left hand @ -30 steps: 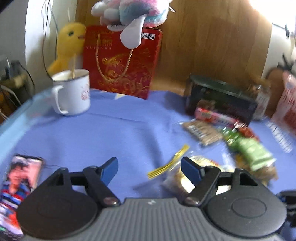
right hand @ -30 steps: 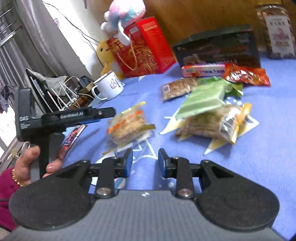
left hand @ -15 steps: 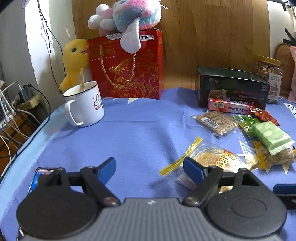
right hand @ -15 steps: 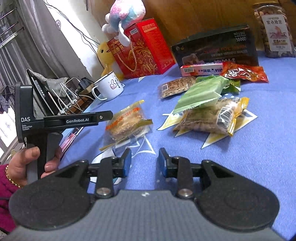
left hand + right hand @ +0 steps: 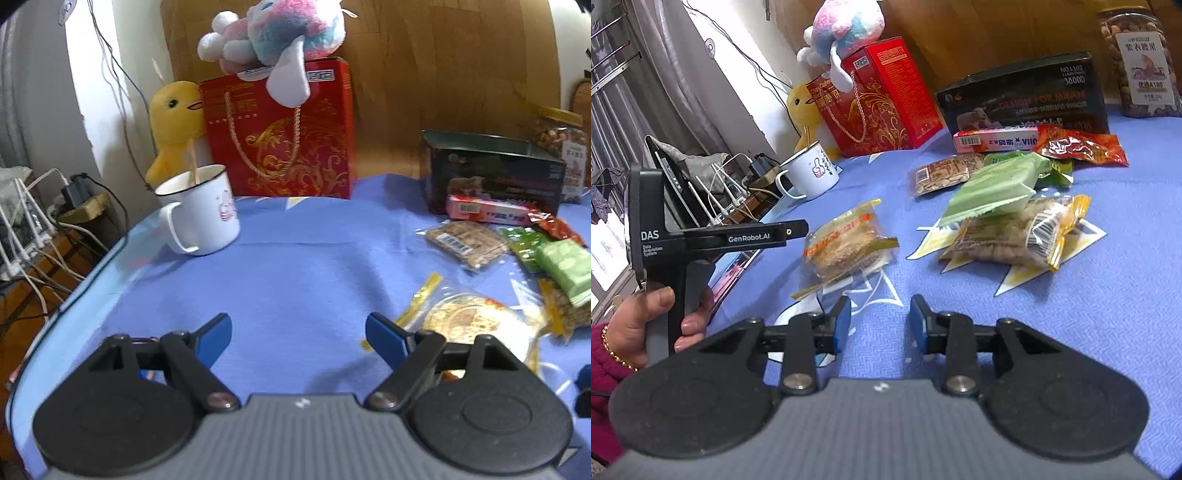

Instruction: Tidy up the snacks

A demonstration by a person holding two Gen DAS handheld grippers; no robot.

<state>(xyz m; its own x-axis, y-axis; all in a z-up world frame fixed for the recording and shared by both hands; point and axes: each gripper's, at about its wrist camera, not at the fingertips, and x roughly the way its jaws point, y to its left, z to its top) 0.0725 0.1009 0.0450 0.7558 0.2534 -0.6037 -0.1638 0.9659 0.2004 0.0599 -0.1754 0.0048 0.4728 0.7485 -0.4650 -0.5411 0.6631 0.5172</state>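
Note:
Several snack packets lie on the blue cloth (image 5: 295, 266). A clear bag of golden crackers (image 5: 469, 321) (image 5: 846, 243) lies just right of my left gripper (image 5: 299, 325), which is open over bare cloth. My right gripper (image 5: 881, 308) is open with a narrow gap and nothing in it; the cracker bag lies just ahead to its left. Farther on are a green packet (image 5: 993, 184) on a yellow-edged peanut bag (image 5: 1015, 232), a seed packet (image 5: 942, 173), a pink box (image 5: 997, 138) and an orange-red packet (image 5: 1082, 146).
A dark box (image 5: 1023, 99) and a nut jar (image 5: 1141, 62) stand at the back right. A white mug (image 5: 199, 210), a red gift bag (image 5: 280, 136) with plush toys and a yellow duck (image 5: 173, 122) stand back left. Cables hang past the table's left edge. A hand (image 5: 646, 325) holds the left gripper's handle.
The left wrist view has steadied from a tilted blur and turned a little left, so the snacks sit nearer its right edge. The right gripper's gap has widened slightly.

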